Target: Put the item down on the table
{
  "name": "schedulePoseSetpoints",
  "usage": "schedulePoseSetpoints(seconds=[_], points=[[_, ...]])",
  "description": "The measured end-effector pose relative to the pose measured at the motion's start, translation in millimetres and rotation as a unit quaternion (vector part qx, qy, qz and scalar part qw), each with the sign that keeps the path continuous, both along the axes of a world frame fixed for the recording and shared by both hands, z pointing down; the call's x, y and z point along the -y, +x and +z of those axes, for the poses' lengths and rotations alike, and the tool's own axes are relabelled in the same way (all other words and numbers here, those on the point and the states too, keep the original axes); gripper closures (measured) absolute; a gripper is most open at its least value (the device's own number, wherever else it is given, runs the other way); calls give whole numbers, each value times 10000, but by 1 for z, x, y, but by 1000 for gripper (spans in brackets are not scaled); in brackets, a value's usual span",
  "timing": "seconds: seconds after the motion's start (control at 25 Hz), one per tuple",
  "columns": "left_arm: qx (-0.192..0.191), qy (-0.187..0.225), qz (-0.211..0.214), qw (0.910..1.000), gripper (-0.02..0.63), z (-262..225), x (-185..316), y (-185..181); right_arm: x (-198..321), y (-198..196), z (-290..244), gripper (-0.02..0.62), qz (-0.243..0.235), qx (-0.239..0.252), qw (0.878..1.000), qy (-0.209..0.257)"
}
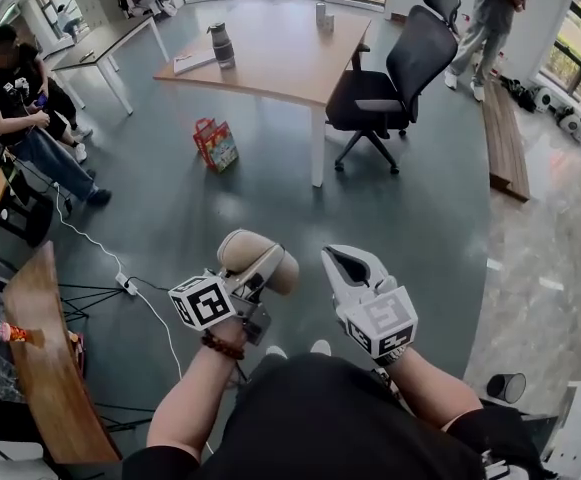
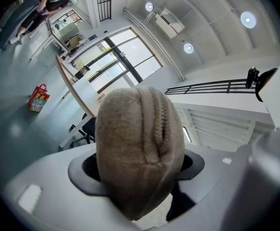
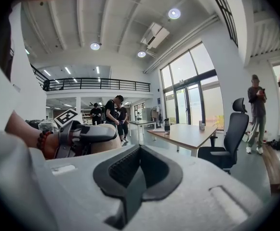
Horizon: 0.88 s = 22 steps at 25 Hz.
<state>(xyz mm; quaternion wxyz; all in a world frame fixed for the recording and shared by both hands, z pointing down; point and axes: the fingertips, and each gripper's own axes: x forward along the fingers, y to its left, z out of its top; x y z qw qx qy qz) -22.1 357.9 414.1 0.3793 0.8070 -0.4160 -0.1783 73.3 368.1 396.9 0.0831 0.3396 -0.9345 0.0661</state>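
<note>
While the left gripper [image 1: 262, 268] clamps a tan zippered pouch [image 2: 140, 148] between its widely spread jaws, up in the air over the grey floor [image 1: 270, 198], the right gripper [image 1: 348, 266] sits beside it, jaws together and empty; the wooden table [image 1: 280, 58] stands well apart.
</note>
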Motion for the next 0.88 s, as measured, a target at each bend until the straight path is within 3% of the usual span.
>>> schedulePoseSetpoints(seconds=[0.44,0.88], points=[[-135,22,170,9998,244,4,49,1,41,-2,5,603,144,-107,9998,-38],[-361,5,255,9990,244,4,126,-47,115,-53,2,603,214,-281,9994,-2]])
